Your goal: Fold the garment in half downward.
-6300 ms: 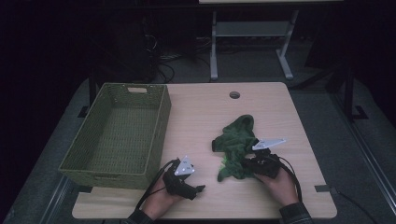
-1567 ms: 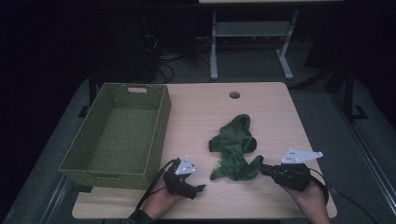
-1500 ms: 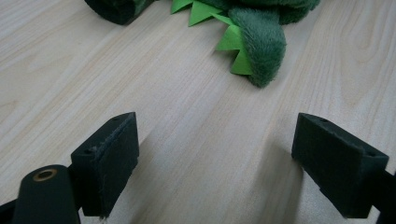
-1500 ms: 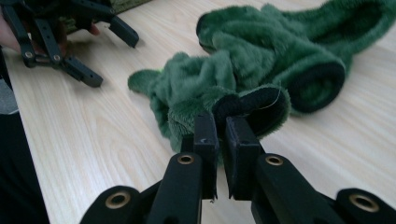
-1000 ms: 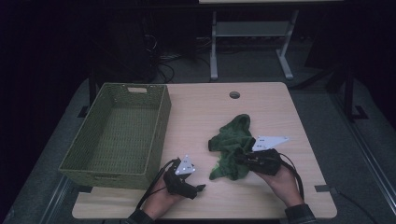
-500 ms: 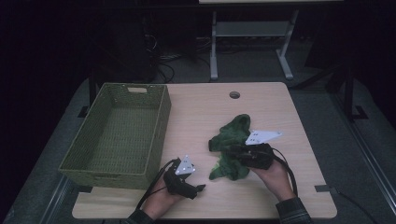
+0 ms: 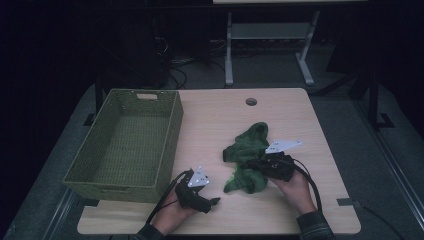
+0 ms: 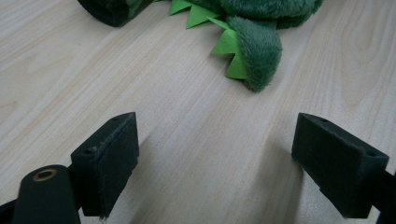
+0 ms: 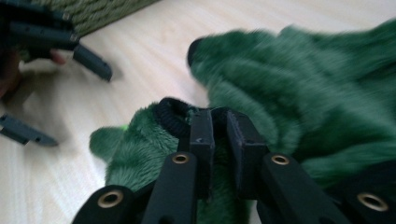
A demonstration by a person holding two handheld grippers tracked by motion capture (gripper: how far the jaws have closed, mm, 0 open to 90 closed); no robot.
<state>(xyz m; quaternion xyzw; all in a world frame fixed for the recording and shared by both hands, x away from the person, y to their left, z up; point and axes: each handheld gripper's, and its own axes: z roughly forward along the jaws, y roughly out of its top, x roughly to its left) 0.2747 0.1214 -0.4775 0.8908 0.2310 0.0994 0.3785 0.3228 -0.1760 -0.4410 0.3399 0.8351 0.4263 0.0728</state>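
A dark room is surrounding a pale wood-grain surface (image 7: 210,120), with a metal stand and cables sitting on the floor behind it. A woven green basket (image 7: 127,142) is standing on the surface's left part. Lying right of the middle is a plush green garment (image 7: 247,157), crumpled and twisted into a long heap; its pile is thick and dark green, a dark ribbed cuff is showing at one opening, and a row of bright green felt spikes (image 8: 224,44) is running along one furry edge. The right claw (image 9: 218,122) is sitting at the garment's right side with its jaws having just been closing; they are standing almost together, pinching a fold of the fur just beside the cuff. The left claw (image 8: 217,158) is resting low near the front edge of the surface, between the basket and the garment, its jaws standing wide apart with bare wood between them and the spiked edge lying just ahead, untouched.
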